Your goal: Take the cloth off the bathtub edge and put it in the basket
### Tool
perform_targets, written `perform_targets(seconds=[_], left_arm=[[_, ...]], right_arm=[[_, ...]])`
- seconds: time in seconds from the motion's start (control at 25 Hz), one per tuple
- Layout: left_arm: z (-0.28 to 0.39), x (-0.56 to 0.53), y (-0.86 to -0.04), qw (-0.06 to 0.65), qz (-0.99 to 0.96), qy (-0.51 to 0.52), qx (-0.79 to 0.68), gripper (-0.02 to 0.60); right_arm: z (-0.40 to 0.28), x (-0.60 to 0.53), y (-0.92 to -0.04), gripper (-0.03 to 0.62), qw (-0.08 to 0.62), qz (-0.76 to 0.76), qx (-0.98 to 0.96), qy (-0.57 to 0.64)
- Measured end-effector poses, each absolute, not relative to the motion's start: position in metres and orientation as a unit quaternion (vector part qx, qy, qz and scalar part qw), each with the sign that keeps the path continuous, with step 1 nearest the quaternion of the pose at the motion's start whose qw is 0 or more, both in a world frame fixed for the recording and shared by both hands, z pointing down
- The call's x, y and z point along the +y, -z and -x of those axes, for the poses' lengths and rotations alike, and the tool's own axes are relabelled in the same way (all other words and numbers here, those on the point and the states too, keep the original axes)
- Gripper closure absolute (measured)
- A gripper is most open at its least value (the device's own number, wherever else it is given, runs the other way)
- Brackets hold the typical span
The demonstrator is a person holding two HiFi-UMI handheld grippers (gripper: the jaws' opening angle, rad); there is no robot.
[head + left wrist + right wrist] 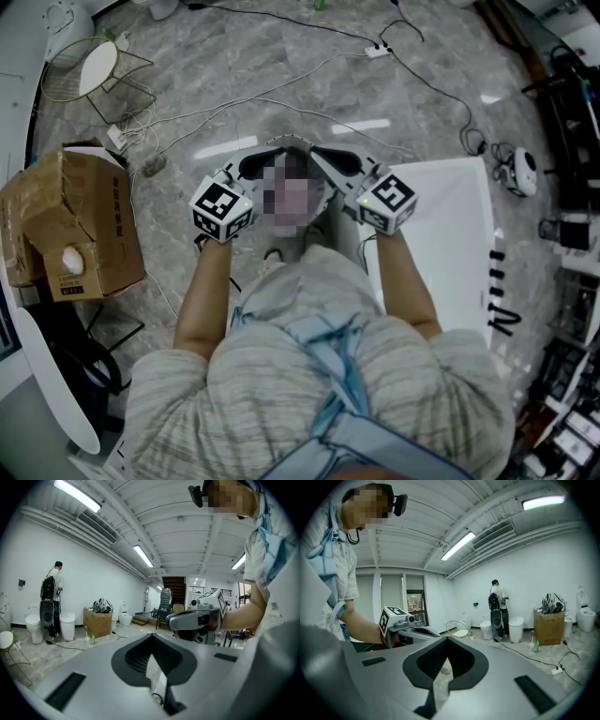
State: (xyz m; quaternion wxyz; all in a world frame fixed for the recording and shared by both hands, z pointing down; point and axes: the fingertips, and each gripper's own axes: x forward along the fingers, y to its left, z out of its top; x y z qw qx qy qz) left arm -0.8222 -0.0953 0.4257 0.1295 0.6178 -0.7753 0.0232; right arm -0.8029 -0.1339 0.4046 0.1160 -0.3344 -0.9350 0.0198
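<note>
I hold both grippers up close under the head camera, tips pointing at each other. My left gripper is shut with nothing between its jaws; my right gripper is shut and empty too. In the left gripper view my own jaws meet in a closed V, and the right gripper faces them. The right gripper view shows the same closed V, with the left gripper opposite. A wire basket stands on the floor at the far left. No cloth shows in any view.
A white flat-topped fixture lies at my right. An open cardboard box sits at the left, and cables run over the grey marble floor. A person stands by toilets at the far wall.
</note>
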Motion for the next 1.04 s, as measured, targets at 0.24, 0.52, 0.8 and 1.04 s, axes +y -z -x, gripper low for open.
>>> perform_targets(seconds=[0.24,0.52,0.8,1.04], left_arm=[[0.819,-0.094,-0.423,0.123,-0.622,-0.016,-0.773,0.577],[0.821,-0.092,-0.418,0.116,-0.621,-0.002,-0.775,0.578],[0.825,-0.089,-0.418,0.114,-0.617,0.006,-0.779,0.577],[0.825,-0.092,-0.419,0.114,-0.622,0.004,-0.775,0.577]], right_arm=[[0.800,-0.133,-0.411,0.591,0.122,0.330,-0.936,-0.019],[0.801,-0.136,-0.406,0.591,0.117,0.329,-0.937,-0.018],[0.800,-0.140,-0.408,0.591,0.115,0.331,-0.937,-0.013],[0.803,-0.142,-0.411,0.591,0.123,0.328,-0.937,-0.010]])
